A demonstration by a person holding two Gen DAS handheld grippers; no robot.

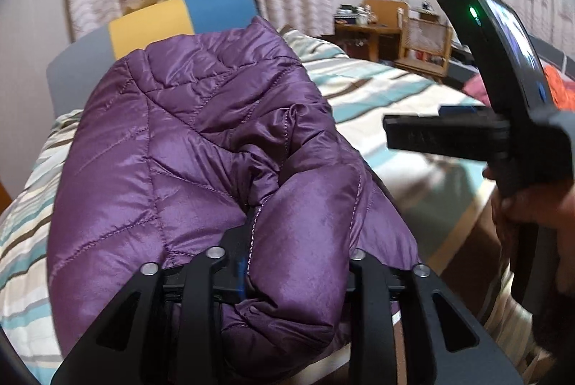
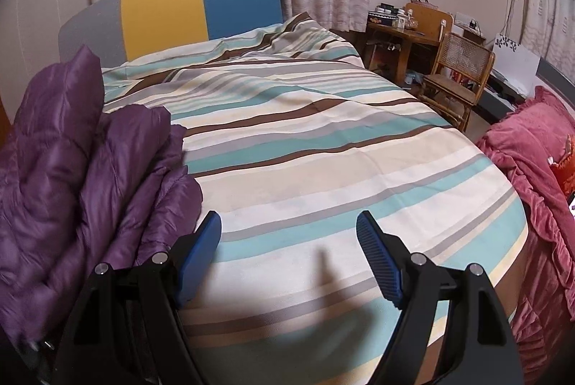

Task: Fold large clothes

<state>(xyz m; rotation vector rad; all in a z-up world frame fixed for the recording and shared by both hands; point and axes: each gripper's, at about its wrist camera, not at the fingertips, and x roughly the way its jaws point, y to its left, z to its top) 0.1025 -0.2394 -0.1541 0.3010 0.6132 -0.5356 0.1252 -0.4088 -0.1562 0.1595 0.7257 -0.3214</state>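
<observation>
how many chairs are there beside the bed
1: a wooden chair with a woven cane back stands on the floor next to the desk. Others may be hidden out of view.

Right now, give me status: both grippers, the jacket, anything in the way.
Left gripper shut on purple puffer jacket, bunched on striped bed. Right gripper open, empty, beside it. Pink blanket at bed's edge, clear of the work.

The left claw (image 1: pixel 284 263) angles downward, its fingers buried from sight, while the right claw (image 2: pixel 289 255) points down with jaws spread wide and empty.
</observation>
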